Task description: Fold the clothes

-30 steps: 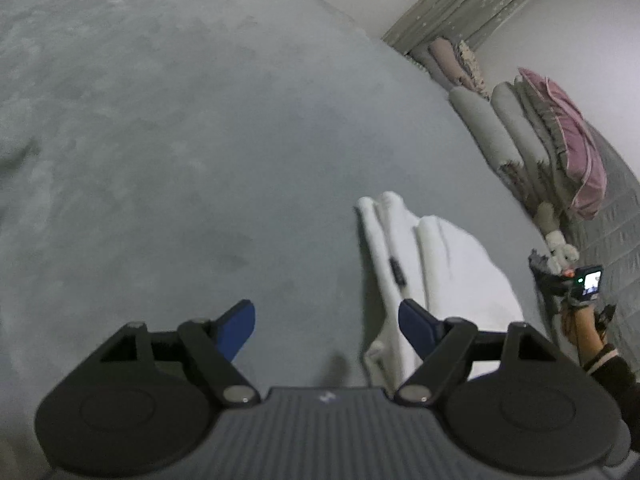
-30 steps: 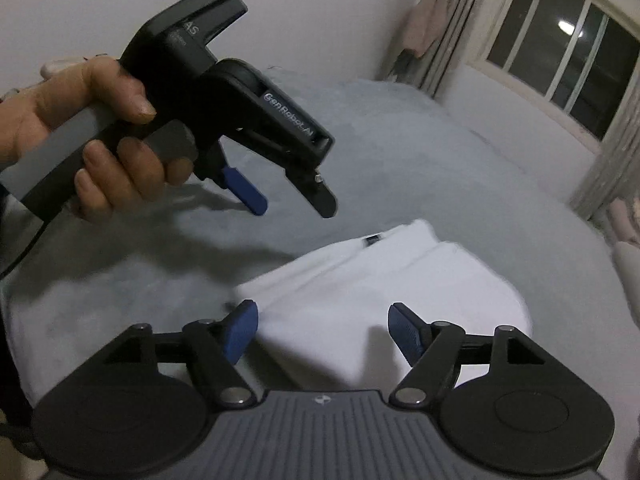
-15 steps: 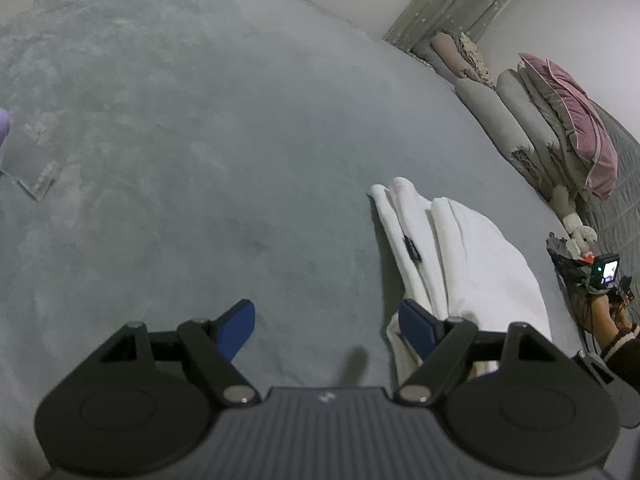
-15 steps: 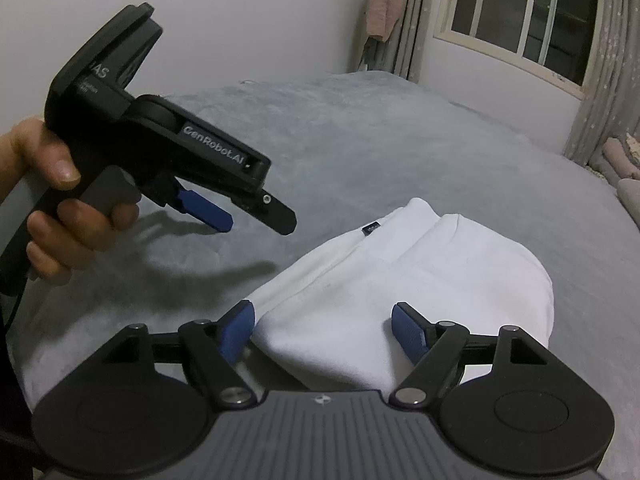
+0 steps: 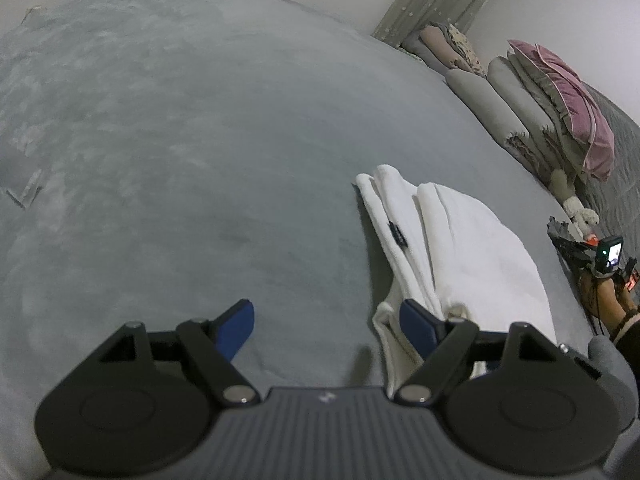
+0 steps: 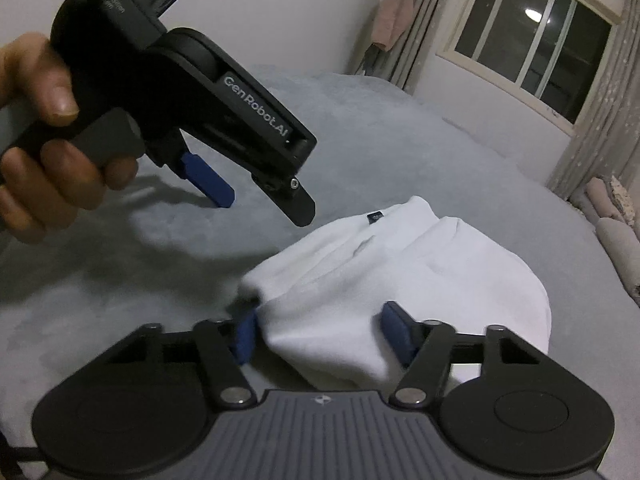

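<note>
White garment (image 6: 420, 280) folded into a rounded bundle, small dark tag near one end, lying on the grey bed cover (image 5: 180, 140). Left gripper (image 5: 326, 320) spread wide beside it, clear of the cloth; right gripper (image 6: 320, 334) spread around its near edge. Pillows (image 5: 532, 108) along the wall, curtained window (image 6: 532, 36) beyond.

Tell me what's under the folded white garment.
The white garment lies on the grey blanket covering the bed. The blanket shows all around it; anything directly beneath is covered by the cloth and cannot be seen.
</note>
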`<action>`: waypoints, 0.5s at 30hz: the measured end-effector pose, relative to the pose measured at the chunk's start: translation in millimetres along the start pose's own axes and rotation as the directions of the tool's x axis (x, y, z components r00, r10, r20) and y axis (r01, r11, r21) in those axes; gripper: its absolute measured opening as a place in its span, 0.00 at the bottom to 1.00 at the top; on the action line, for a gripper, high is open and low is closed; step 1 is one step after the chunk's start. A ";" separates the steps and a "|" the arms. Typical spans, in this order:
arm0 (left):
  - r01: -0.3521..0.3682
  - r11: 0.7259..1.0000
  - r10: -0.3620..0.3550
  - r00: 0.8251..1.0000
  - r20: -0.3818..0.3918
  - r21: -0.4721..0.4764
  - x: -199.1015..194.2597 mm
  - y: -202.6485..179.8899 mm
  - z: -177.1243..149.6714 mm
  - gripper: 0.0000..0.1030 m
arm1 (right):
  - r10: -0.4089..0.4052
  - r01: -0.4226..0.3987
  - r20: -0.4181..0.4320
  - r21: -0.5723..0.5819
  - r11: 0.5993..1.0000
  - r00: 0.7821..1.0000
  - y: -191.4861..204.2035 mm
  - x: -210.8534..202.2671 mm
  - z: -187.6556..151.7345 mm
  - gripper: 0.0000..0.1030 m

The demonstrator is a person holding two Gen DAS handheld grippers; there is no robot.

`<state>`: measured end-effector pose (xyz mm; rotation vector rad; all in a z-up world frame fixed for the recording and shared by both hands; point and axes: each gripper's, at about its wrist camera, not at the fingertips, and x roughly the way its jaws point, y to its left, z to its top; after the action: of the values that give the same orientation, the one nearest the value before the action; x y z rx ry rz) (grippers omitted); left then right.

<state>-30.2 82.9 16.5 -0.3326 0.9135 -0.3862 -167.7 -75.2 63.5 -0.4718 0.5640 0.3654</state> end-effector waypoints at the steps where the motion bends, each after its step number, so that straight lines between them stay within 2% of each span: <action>1: 0.006 1.000 -0.006 1.000 0.001 -0.004 -0.2 0.5 0.1 0.77 | 0.003 -0.003 0.003 0.026 1.000 1.000 -4.3 -0.8 1.3 0.33; 2: 0.015 1.000 -0.015 1.000 0.001 -0.012 -0.1 1.2 0.3 0.77 | 0.008 -0.008 0.005 0.058 0.998 1.000 -9.7 -1.9 3.0 0.26; 3: 0.025 0.999 -0.025 1.000 0.000 -0.020 -0.1 1.8 0.6 0.77 | 0.027 -0.028 0.008 0.117 0.993 1.000 -19.1 -3.6 4.6 0.22; 5: 0.046 0.998 -0.046 0.999 -0.002 -0.038 0.2 3.2 1.2 0.77 | 0.072 -0.074 0.017 0.235 0.969 0.997 -39.1 -6.7 6.8 0.20; 7: 0.076 0.995 -0.077 0.997 -0.004 -0.061 0.5 4.2 1.6 0.77 | 0.100 -0.103 0.023 0.300 0.948 0.995 -49.9 -8.2 7.7 0.20; 11: 0.161 0.978 -0.163 0.986 -0.011 -0.136 2.3 6.6 0.6 0.77 | 0.113 -0.118 0.034 0.344 0.932 0.993 -56.0 -15.9 13.4 0.20; 15: 0.243 0.946 -0.251 0.968 -0.010 -0.212 4.1 9.0 -0.5 0.78 | 0.121 -0.135 0.061 0.394 0.909 0.991 -64.6 -27.4 11.2 0.19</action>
<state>-26.6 88.9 9.5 -0.6399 0.9541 -0.5297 -155.4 -128.6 108.7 -0.0348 0.6192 0.3719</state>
